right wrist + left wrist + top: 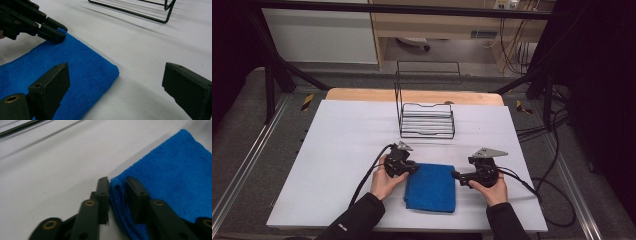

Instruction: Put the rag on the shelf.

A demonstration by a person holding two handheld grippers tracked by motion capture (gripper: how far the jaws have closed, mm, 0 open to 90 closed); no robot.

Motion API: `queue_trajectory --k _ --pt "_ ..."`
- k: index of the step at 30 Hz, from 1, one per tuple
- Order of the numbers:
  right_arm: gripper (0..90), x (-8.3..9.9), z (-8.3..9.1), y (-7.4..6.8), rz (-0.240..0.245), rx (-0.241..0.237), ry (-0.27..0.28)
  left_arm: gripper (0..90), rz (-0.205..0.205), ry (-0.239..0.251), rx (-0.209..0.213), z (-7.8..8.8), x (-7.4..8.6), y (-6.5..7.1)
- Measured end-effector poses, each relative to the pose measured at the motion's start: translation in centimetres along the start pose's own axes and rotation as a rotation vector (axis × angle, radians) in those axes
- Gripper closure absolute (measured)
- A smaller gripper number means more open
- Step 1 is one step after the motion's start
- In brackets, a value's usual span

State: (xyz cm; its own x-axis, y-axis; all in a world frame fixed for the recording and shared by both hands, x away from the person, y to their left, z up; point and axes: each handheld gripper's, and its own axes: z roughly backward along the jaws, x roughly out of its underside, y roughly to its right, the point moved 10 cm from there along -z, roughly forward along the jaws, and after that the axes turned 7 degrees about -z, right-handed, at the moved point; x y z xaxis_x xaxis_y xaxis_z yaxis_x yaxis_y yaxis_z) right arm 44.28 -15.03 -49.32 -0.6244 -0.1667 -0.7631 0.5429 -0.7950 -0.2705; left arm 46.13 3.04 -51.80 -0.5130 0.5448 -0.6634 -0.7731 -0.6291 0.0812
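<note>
A folded blue cloth [430, 187] lies flat on the white table [337, 150] near its front edge. My left gripper [414, 168] is at the cloth's far left corner. In the left gripper view the jaws pinch the folded edge of the cloth [175, 177], and the left gripper [117, 181] is shut on it. My right gripper [455, 175] is at the cloth's right side, low over the table. In the right gripper view the right gripper [116, 66] stands wide open, one jaw over the cloth [82, 70], the other over bare table. The left gripper [56, 32] shows there on the far corner.
A black wire rack [427, 120] stands upright behind the cloth at the table's middle back; its base [150, 12] lies beyond the right jaws. Black cables trail from both grippers. A wooden strip [362, 95] borders the far edge. Bare white surface stretches left of the cloth.
</note>
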Motion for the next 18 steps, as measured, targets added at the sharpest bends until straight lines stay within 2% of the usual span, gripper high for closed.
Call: queue_trajectory --k 1,5,12,15,16,17,18 --pt "8.1 0.0 0.0 0.0 0.0 0.0 0.0 76.5 -0.005 0.0 0.005 0.0 0.0 0.3" --pt "7.3 -0.3 -0.3 0.2 -0.023 0.019 0.01 81.0 -0.032 0.001 -0.017 0.0 0.0 0.6" --pt "8.1 -0.3 -1.3 0.4 -0.025 0.051 -0.014 82.4 -0.022 0.006 -0.015 0.0 0.1 0.7" --pt "13.4 -0.2 -2.1 0.1 -0.018 0.041 -0.032 82.4 -0.018 0.013 -0.012 -0.1 0.1 0.6" --pt "20.1 -0.1 -2.5 -0.1 -0.04 0.029 -0.042 82.4 -0.015 0.016 -0.01 -0.1 0.1 0.6" --pt "23.5 0.0 -2.7 0.0 -0.036 0.034 -0.042 82.4 -0.018 0.016 -0.009 -0.1 0.2 0.6" --pt "23.5 0.0 -2.7 0.0 -0.036 0.034 -0.042 82.4 -0.022 0.019 -0.01 -0.1 0.2 0.6"
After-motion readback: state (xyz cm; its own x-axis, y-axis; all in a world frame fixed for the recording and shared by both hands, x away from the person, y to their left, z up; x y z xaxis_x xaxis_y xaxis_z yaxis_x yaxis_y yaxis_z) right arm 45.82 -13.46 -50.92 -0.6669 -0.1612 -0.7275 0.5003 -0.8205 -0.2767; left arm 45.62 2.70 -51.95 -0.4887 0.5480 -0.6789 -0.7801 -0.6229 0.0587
